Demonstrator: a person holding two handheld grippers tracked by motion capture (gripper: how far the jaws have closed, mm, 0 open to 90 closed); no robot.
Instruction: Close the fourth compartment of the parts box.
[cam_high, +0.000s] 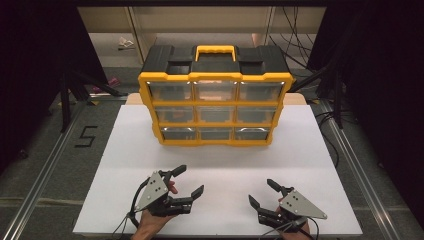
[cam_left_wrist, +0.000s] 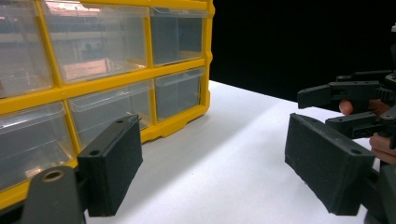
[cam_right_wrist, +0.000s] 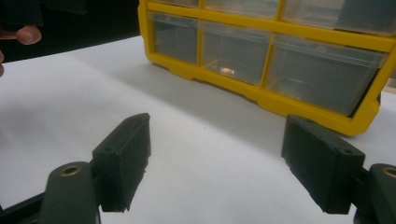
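A yellow and black drawer organiser (cam_high: 215, 95) with clear plastic drawers in three rows stands upright at the back of the white table (cam_high: 220, 165); all its drawers look shut. It fills the upper left of the left gripper view (cam_left_wrist: 93, 70) and the top of the right gripper view (cam_right_wrist: 261, 51). My left gripper (cam_high: 191, 180) rests near the front left of the table, jaws wide apart and empty. My right gripper (cam_high: 261, 193) sits at the front right, also open with nothing between its jaws. In the left gripper view the right gripper (cam_left_wrist: 345, 100) shows farther off at the right.
Aluminium rails (cam_high: 45, 170) run along both sides of the table. Black tripod legs (cam_high: 67, 95) stand at the left and cables (cam_high: 295, 55) trail at the back right. A "5" mark (cam_high: 86, 136) is taped on the floor at the left.
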